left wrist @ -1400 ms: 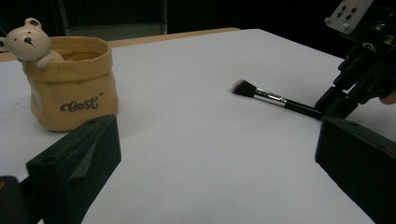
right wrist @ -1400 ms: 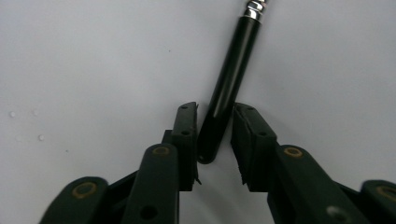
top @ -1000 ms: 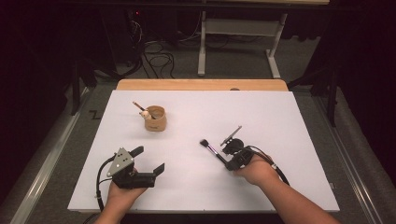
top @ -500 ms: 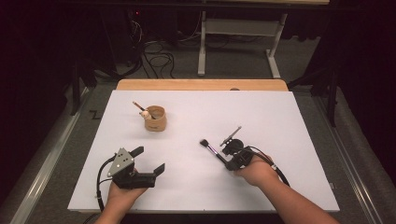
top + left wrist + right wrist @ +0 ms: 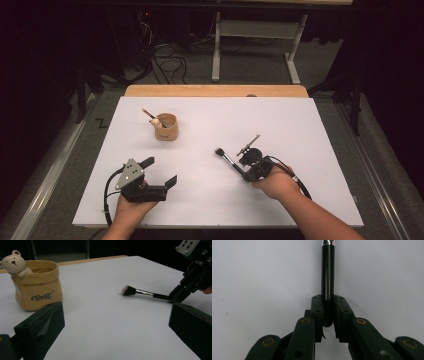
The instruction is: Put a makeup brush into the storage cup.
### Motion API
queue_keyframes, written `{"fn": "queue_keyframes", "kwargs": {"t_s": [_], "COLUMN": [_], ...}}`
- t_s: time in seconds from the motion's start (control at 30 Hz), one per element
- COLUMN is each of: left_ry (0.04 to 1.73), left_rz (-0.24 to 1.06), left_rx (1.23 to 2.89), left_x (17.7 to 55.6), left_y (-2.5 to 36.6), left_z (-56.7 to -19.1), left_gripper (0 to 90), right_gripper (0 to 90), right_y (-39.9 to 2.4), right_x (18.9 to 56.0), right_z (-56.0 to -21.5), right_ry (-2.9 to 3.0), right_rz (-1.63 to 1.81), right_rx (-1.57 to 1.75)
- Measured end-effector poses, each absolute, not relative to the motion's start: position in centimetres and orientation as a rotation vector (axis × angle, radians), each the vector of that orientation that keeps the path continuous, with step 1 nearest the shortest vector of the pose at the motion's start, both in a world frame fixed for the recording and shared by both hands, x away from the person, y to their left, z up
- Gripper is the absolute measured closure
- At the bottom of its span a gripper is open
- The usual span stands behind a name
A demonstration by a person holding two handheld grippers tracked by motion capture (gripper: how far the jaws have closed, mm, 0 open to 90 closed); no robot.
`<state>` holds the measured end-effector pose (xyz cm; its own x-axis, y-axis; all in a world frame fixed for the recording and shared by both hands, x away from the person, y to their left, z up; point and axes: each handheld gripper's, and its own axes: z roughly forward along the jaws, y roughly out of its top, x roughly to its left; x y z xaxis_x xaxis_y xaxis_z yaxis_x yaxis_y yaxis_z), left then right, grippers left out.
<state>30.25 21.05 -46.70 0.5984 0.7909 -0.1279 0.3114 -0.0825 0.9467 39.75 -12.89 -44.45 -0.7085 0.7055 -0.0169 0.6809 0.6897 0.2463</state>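
A makeup brush with a black handle and a soft pinkish head lies low over the white table. My right gripper is shut on the end of its handle, jaws pressed on both sides. A tan fabric pot with a small bear figure on its rim stands at the back left, something thin sticking out of it. My left gripper rests near the front left, open, nothing between its jaws.
The white board covers a wooden table whose far edge shows behind. Beyond it are a dark floor, cables and a metal table frame.
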Motion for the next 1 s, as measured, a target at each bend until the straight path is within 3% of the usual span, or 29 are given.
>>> {"fn": "queue_keyframes", "kwargs": {"t_s": [0.57,1.0], "left_ry": [0.927,0.933], "left_rz": [0.511,0.508], "left_rx": [1.667,1.668], "left_x": [30.3,30.3], "left_y": [21.0,20.9], "left_z": [-46.8,-46.9], "left_gripper": [1.3,1.3], "right_gripper": [80.7,80.7], "right_y": [-17.7,-20.8], "right_x": [39.8,39.4], "right_z": [-42.8,-43.8], "right_ry": [2.647,2.549], "right_rz": [0.376,0.547], "right_rx": [1.25,1.357]}}
